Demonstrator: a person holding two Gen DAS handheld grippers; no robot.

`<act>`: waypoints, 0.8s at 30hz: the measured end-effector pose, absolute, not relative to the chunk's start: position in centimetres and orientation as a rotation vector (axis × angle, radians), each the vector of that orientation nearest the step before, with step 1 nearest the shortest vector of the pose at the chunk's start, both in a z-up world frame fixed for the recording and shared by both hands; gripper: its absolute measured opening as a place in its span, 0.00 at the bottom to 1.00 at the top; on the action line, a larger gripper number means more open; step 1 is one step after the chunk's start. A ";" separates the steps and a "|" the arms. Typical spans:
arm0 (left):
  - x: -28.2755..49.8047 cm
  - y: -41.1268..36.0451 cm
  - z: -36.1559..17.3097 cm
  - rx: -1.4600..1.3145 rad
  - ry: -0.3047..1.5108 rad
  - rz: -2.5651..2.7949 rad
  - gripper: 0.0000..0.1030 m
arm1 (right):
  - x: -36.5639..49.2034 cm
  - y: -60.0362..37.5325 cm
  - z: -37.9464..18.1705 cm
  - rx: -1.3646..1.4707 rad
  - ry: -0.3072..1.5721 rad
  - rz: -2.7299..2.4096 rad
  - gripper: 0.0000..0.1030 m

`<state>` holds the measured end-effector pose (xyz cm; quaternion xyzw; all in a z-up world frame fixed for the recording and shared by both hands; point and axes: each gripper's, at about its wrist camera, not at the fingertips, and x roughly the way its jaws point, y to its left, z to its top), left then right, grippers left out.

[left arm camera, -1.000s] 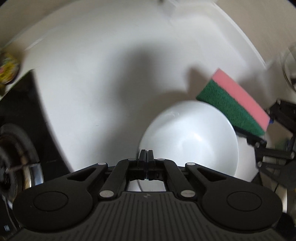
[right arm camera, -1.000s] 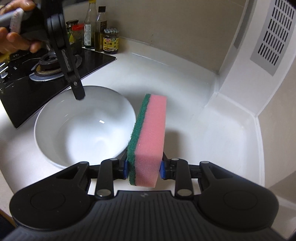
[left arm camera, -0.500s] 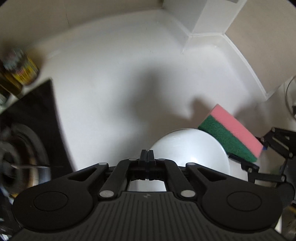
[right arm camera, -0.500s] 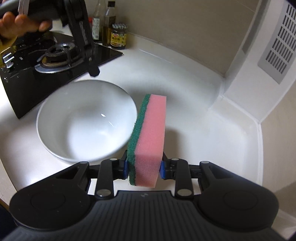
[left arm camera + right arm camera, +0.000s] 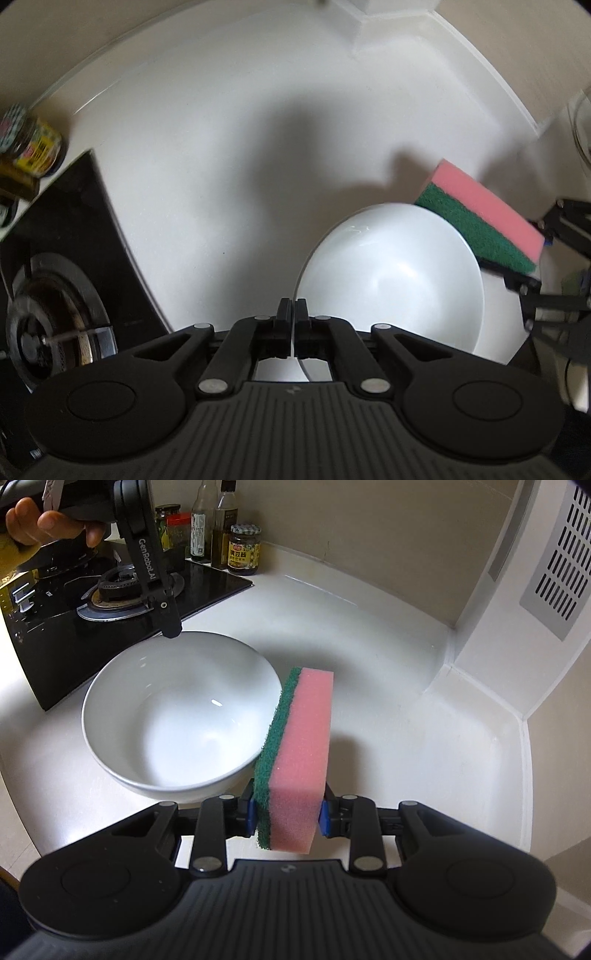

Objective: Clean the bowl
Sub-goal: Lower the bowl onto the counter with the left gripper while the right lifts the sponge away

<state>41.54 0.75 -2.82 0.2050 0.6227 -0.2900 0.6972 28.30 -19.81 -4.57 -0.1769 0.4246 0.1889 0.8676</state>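
Bowl: a white bowl (image 5: 181, 716) stands upright on the white bench (image 5: 388, 657), just beside the black hob (image 5: 110, 590). Its inside is glossy and holds nothing.
Left tool: the left tool (image 5: 294, 314) points straight down over the bowl's rim on the hob side. Its fingers are pressed together. In the left wrist view the thin white rim edge runs in line with the seam between them; whether the rim is pinched I cannot tell. In the right wrist view the tip (image 5: 170, 627) sits at the rim's far left edge.
Hand: a hand (image 5: 48, 524) grips the left tool's handle at the top left.
Right tool: the right tool (image 5: 288, 812) clamps a sponge (image 5: 299, 753) across its thickness, blue pads against both faces.
Sponge: pink foam with a green scouring layer on the side facing the bowl. It stands on edge, just beside the bowl's right rim, above the bench.
Background: jars and bottles (image 5: 221, 535) line the wall behind the hob. A white cabinet with a vent grille (image 5: 554, 565) fills the right corner.
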 end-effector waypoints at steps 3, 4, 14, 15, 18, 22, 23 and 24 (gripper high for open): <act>41.9 1.0 -3.0 0.503 1.360 -0.765 0.00 | 28.2 -20.0 -4.6 -0.366 0.889 0.394 0.26; 42.1 1.3 -3.1 0.497 1.360 -0.788 0.00 | 28.1 -20.0 -4.6 -0.367 0.889 0.395 0.26; 43.3 4.1 -3.9 0.336 1.376 -0.812 0.00 | 27.6 -20.3 -4.9 -0.328 0.890 0.378 0.26; 43.1 4.1 -3.9 0.335 1.366 -0.804 0.00 | 27.5 -20.3 -5.0 -0.323 0.892 0.376 0.26; 42.5 3.5 -3.2 0.345 1.356 -0.762 0.00 | 27.4 -20.3 -5.4 -0.308 0.901 0.369 0.26; 41.1 1.7 -2.4 0.446 1.328 -0.714 0.00 | 27.5 -20.3 -5.5 -0.301 0.905 0.366 0.26; 40.7 1.5 -2.3 0.465 1.323 -0.709 0.00 | 27.6 -20.3 -5.5 -0.299 0.906 0.365 0.26; 40.2 1.4 -2.2 0.480 1.320 -0.706 0.00 | 27.6 -20.2 -5.5 -0.299 0.906 0.365 0.26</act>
